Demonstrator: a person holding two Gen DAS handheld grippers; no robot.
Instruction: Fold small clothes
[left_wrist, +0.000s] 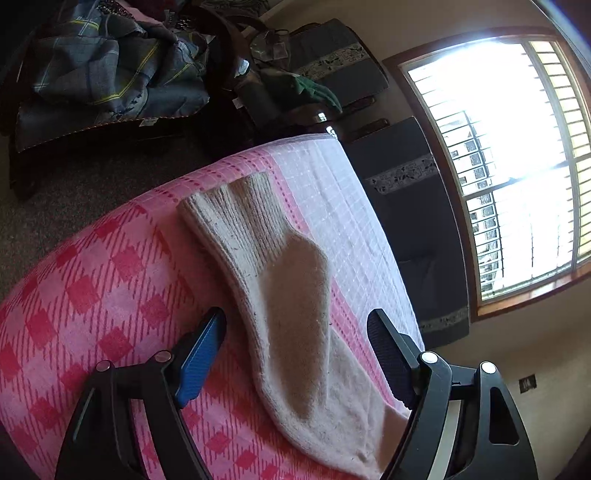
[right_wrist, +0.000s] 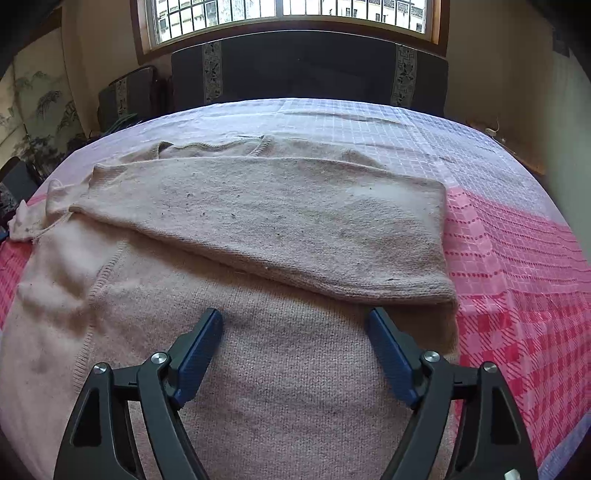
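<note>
A pale pink knitted sweater (right_wrist: 258, 369) lies flat on a pink checked cloth (right_wrist: 517, 295) over a table. One sleeve (right_wrist: 280, 221) is folded across the body, its fold edge ending at the right. The other sleeve (left_wrist: 280, 288) stretches away in the left wrist view, its ribbed cuff (left_wrist: 236, 206) at the far end. My left gripper (left_wrist: 295, 332) is open, its fingers either side of this sleeve just above it. My right gripper (right_wrist: 293, 328) is open above the sweater body, just below the folded sleeve. Neither holds anything.
The table edge (left_wrist: 110, 218) drops to a dark carpet on the left. Dark cushioned seats (right_wrist: 306, 66) stand under a bright window (left_wrist: 517, 166). A chair piled with plaid fabric (left_wrist: 107, 62) stands farther off.
</note>
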